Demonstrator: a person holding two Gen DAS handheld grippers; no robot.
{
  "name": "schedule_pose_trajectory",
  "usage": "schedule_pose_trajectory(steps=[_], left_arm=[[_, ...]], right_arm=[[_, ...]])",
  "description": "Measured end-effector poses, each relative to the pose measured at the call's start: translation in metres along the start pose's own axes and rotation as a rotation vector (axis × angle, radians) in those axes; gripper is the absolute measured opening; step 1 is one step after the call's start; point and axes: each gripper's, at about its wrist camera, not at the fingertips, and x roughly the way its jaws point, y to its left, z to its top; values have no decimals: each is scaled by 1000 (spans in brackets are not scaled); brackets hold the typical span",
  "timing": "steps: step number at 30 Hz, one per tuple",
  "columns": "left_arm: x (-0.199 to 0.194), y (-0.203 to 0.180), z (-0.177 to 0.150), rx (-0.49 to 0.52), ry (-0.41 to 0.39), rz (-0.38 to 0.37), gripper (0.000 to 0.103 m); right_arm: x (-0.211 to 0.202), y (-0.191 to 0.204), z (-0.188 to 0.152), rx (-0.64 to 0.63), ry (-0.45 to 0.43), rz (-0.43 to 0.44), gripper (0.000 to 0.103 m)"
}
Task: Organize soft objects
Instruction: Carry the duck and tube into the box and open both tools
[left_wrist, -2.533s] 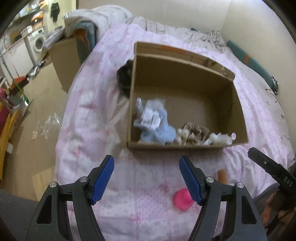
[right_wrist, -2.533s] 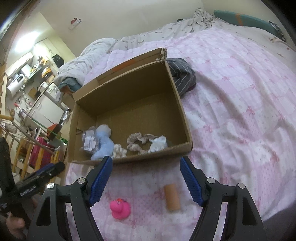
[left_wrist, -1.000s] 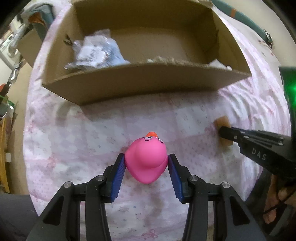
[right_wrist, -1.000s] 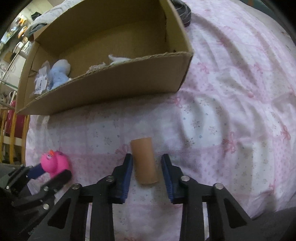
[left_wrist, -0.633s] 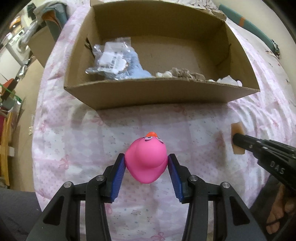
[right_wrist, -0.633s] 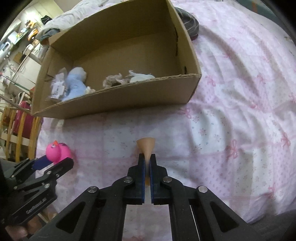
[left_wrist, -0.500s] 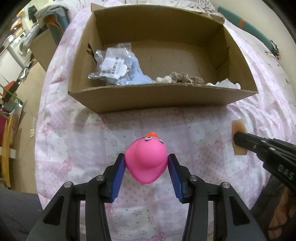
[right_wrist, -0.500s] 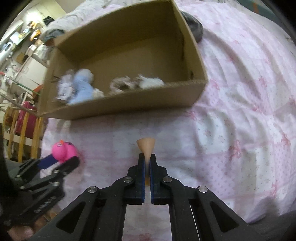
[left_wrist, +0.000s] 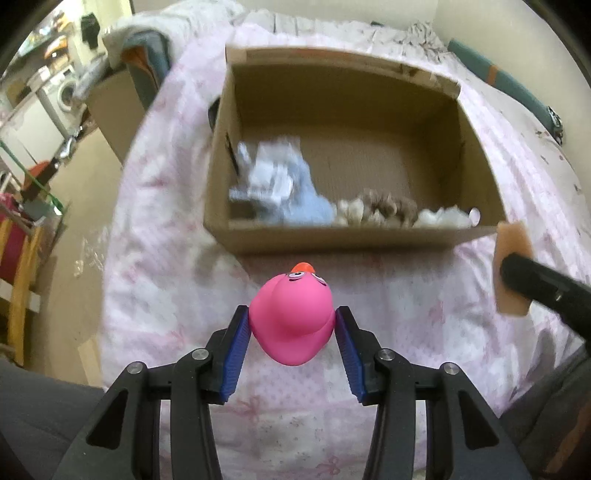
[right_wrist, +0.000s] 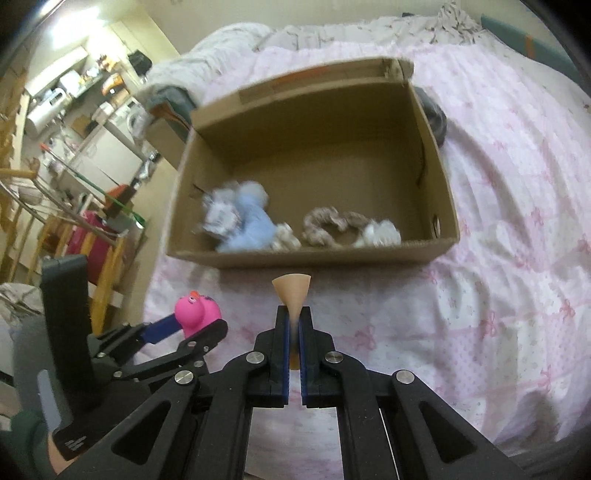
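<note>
Both views are being taken from above the near edge of the bed (left_wrist: 424, 306), facing forward and down toward the cardboard box (left_wrist: 354, 236). The box (right_wrist: 310, 254) is being framed from the left in one view and from the right in the other, at similar nearness.

The cardboard box (left_wrist: 354, 236) is open on top, its far half bare, while the near wall is lined inside by soft items (right_wrist: 314, 229).
</note>
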Motion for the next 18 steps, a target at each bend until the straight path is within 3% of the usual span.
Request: schedule_pose_trajectory(steps=[8,14,18], left_arm=[[-46,1,57,18,-135,-20,43],[-58,-2,103,72,-254,22,43],[-39,-3,123,83,-258,10,43]], right_arm=[[-48,-1,37,71,-159,63,6],[-45,0,79,37,-170,34,6],[-30,-5,99,24,-161,6,6]])
